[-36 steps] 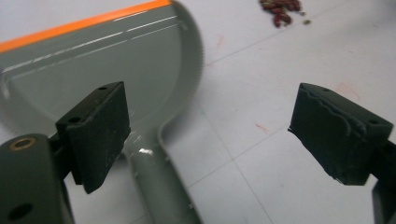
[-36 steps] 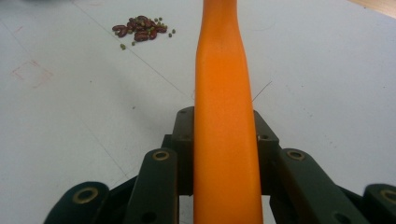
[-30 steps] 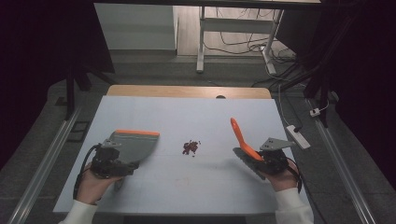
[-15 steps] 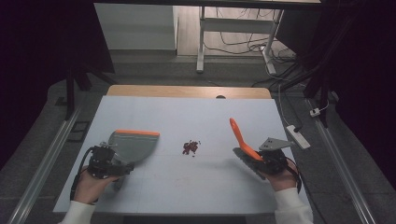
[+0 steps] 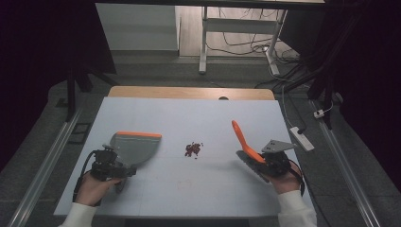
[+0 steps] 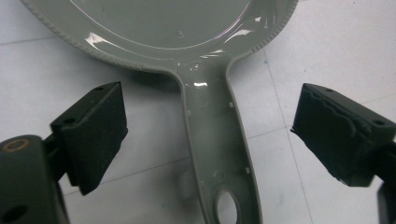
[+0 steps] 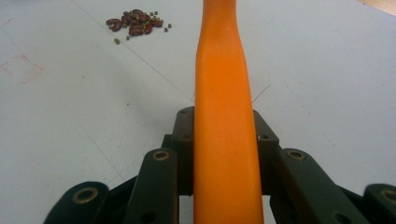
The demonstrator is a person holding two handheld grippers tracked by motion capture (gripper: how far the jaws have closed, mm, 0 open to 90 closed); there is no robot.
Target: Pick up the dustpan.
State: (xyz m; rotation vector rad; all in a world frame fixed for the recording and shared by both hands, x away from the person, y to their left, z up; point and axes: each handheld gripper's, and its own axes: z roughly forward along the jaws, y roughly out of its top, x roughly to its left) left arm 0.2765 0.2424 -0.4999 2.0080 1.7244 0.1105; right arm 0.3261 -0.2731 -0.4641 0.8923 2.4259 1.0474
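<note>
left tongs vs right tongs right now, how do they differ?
The left tongs stand open, pads either side of the grey dustpan's handle without pressing it; they have just been closing a little. The right tongs are shut on the orange brush handle. The dustpan lies flat on the table; the brush handle is lifted, angled up. Both point toward the beans.

left claw (image 5: 124,171): drawn back from dustpan (image 5: 135,146) body toward table's near edge | now straddles dustpan handle (image 6: 217,149) | jaws just narrowed slightly, not touching it
</note>
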